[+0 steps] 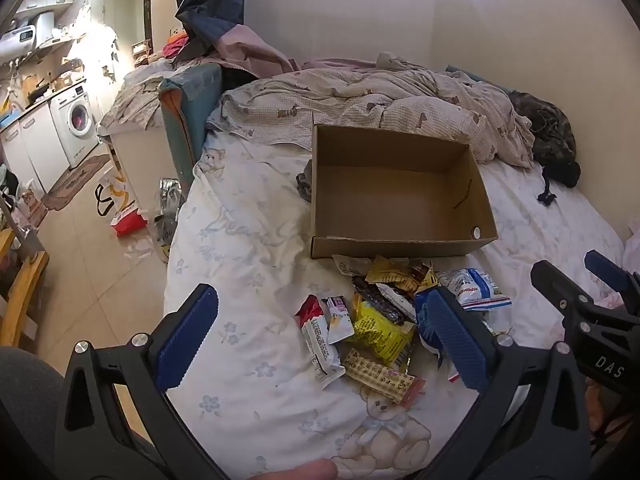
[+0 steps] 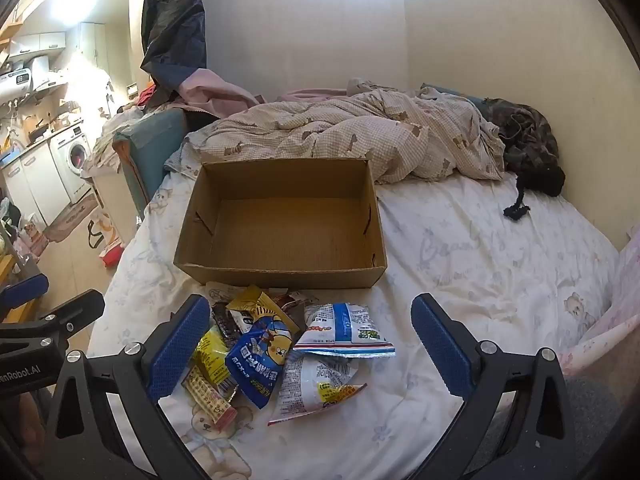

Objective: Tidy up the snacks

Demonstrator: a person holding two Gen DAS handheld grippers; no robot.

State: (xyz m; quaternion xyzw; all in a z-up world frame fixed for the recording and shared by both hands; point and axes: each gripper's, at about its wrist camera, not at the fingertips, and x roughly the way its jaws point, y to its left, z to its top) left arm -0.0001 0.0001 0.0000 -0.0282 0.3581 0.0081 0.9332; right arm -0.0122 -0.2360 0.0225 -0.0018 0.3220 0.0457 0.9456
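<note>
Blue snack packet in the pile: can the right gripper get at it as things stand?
Probably yes. The blue snack packet lies on top of the pile, just ahead of the open right gripper, nothing over it. The yellow packet and white packet crowd its edges, so a clean single pick may be tight.

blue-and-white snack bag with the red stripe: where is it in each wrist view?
Left wrist view: blue-and-white snack bag lies right of centre, at the pile's right edge, beyond the right finger.
Right wrist view: the same bag lies at centre, between the open fingers, low in the picture.
Shared landmark: the empty cardboard box just behind the pile.
</note>
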